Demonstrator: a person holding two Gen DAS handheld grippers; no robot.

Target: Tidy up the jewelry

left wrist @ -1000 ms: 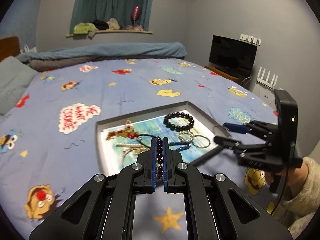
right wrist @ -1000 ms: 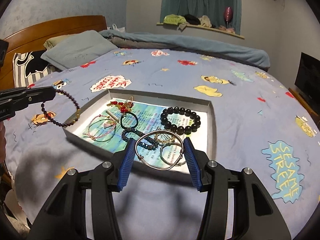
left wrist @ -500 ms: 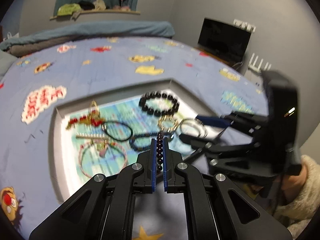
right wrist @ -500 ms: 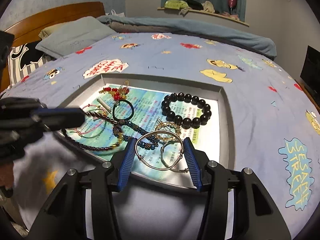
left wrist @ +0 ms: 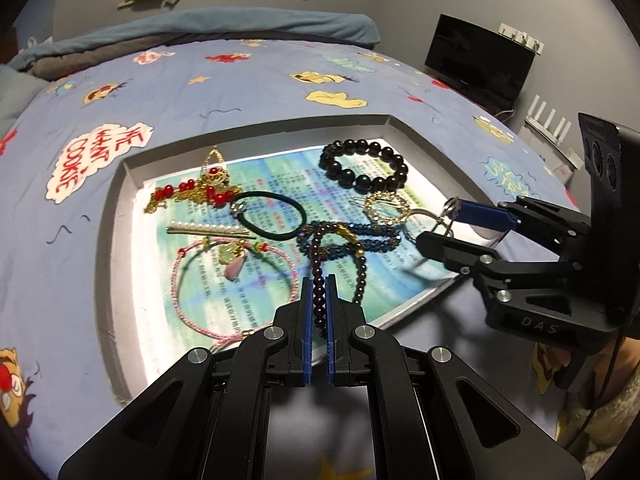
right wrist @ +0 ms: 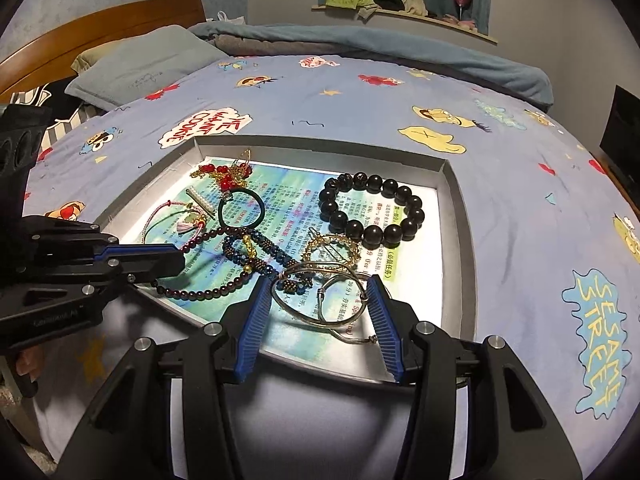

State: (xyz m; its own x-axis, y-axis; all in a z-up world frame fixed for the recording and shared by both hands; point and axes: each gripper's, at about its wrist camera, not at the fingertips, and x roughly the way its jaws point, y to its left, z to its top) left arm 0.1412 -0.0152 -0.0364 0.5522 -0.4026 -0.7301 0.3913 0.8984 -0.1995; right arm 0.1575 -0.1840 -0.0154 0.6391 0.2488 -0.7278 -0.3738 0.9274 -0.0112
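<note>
A grey tray (left wrist: 120, 208) (right wrist: 456, 208) lies on the bed with several pieces of jewelry on its printed paper. My left gripper (left wrist: 319, 284) (right wrist: 176, 260) is shut on a dark red bead bracelet (left wrist: 320, 264) (right wrist: 208, 292), whose loop drapes down onto the paper and over a blue bead bracelet (left wrist: 352, 240). At the tray's near right edge, my right gripper (right wrist: 320, 284) (left wrist: 448, 224) is shut on a thin silver bangle (right wrist: 320, 322), its pads pressing both sides. A second silver bangle (right wrist: 352, 340) lies under it.
In the tray lie a black bead bracelet (right wrist: 372, 208), black hair tie (left wrist: 272, 216), pink cord bracelet (left wrist: 236, 280), pearl clip (left wrist: 208, 230) and red-gold piece (left wrist: 200, 190). A blue cartoon sheet (right wrist: 520, 184) surrounds it. A pillow (right wrist: 140, 68) lies far left, a screen (left wrist: 480, 64) far right.
My left gripper came down over the tray, and the bead bracelet, which hung free, now rests partly on the paper. The right gripper sank a little with the bangle.
</note>
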